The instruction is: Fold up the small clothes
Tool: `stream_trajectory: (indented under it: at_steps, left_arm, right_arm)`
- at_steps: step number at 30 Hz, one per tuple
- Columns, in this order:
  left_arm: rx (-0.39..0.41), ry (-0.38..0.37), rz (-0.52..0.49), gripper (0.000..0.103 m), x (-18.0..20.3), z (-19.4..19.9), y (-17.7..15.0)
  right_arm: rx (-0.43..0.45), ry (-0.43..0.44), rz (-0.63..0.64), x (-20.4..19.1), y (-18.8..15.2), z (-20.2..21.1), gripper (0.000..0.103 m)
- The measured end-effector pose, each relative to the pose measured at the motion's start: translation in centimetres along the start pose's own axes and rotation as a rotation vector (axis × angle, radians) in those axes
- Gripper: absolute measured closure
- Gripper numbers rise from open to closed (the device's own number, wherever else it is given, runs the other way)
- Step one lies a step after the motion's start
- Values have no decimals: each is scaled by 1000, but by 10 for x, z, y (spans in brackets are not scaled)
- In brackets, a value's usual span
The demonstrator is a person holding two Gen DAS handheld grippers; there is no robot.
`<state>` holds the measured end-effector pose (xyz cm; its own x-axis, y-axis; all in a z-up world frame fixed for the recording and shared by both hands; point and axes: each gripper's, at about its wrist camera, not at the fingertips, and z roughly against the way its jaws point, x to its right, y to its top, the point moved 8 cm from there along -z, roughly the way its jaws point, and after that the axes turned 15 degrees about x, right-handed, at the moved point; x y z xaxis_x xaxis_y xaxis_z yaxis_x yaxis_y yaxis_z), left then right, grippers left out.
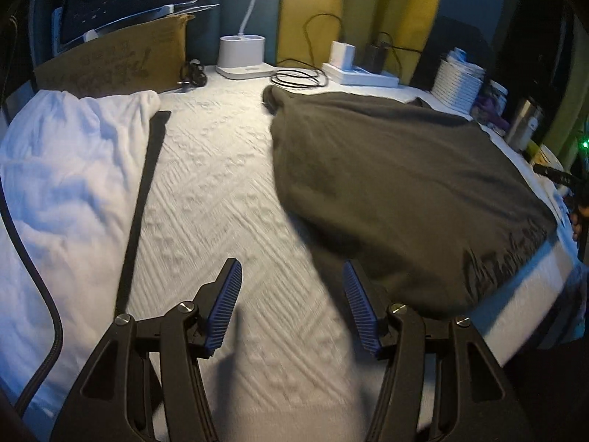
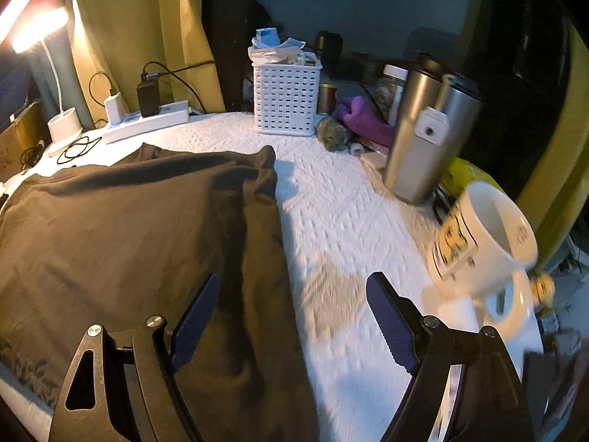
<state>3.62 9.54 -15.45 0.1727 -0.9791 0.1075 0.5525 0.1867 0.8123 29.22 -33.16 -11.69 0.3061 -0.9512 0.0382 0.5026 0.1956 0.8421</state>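
Dark olive fabric, the garment [image 1: 397, 191] I'm here to fold, lies spread on the white quilted table cover [image 1: 213, 191], reaching to the table's near edge. In my left wrist view it sits to the right of the left gripper [image 1: 292, 276], whose jaws stand moderately apart with only bare cover between them. A white cloth [image 1: 66, 184] lies well apart on the left side, with a dark strap [image 1: 147, 191] along its edge.

My right gripper [image 2: 292, 294] hangs with its jaws wide and nothing pressed between the pads; the left finger [image 2: 195, 324] is over the garment's right edge, the right finger over bare cover.

Containers crowd the back and right. A white slotted basket [image 2: 285, 103] holds crumpled plastic and something blue, too jumbled to name. Behind it, 1 clear jar [image 2: 390, 88] with a white lid has pale contents I can't identify. 2 steel tumblers [image 2: 416, 136] stand side by side, lids on. A white mug [image 2: 486, 235] with a yellow print tilts near the right edge, its inside looking empty. A cardboard box [image 1: 121, 59] stands at the far left, contents unclear.
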Motion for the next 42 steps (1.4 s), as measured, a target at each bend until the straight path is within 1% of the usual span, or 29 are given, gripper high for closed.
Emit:
stream_trajectory:
  at_steps: [3,4,5,7,8,9,11,13,17,20,21,22,23,24,25,26,28,30,31,35,39,40,42]
  left_arm:
    - [-9,-37,-42,43,13,8,-10]
    - [-20,-47,-60,39,18,9,-15]
    - [-27,-54,-83,37,24,10,-20]
    - [-43,-87,-140,36,40,11,-29]
    - [-47,-91,-163,36,45,10,-31]
    - [-50,-84,-184,36,49,8,-33]
    - [-34,-58,-189,30,49,4,-32]
    - [-38,-45,-158,30,48,0,-29]
    - [-25,11,-162,30,52,-6,-25]
    - [-13,30,-147,31,55,-11,-22]
    - [-9,32,-131,33,54,-13,-20]
    - [-2,29,-118,48,54,-14,-19]
    - [0,24,-106,71,54,-15,-17]
    - [0,28,-93,79,52,-15,-16]
    - [4,43,-89,90,50,-14,-14]
    - [15,65,-91,94,48,-12,-12]
    - [24,91,-106,96,44,-5,-8]
    - [40,126,-136,97,39,3,-5]
    - [47,138,-145,97,38,7,-4]
    - [35,146,-151,98,35,21,-5]
    - [2,165,-160,98,29,34,-6]
    - [-8,183,-163,98,25,36,-8]
    - [-37,178,-142,98,19,36,-13]
  right_arm:
    - [-3,1,-15,-3,-9,12,19]
    - [-3,2,-19,-4,-13,16,19]
    - [-4,4,-23,-5,-15,19,19]
    - [-4,10,-31,-9,-20,26,19]
    - [-3,14,-35,-10,-23,29,19]
    - [-4,19,-40,-12,-26,32,19]
    - [-5,28,-46,-16,-30,36,19]
    - [-10,36,-54,-18,-35,38,19]
    - [-11,47,-69,-21,-42,43,19]
    - [-6,59,-84,-23,-46,45,19]
    - [-2,69,-90,-25,-48,45,19]
    - [0,74,-90,-27,-48,45,19]
    - [1,81,-84,-30,-50,44,19]
    - [-6,81,-75,-33,-52,41,19]
    - [-12,78,-68,-34,-54,39,19]
    - [-16,73,-58,-35,-56,37,19]
    - [-36,56,-38,-34,-62,31,19]
    - [-74,35,-41,-30,-72,24,19]
    - [-62,40,-52,-29,-72,23,20]
    - [-55,38,-36,-29,-71,23,20]
    - [-50,43,-31,-28,-72,23,20]
    - [-49,42,-30,-28,-72,24,20]
    - [-47,36,-35,-26,-72,25,20]
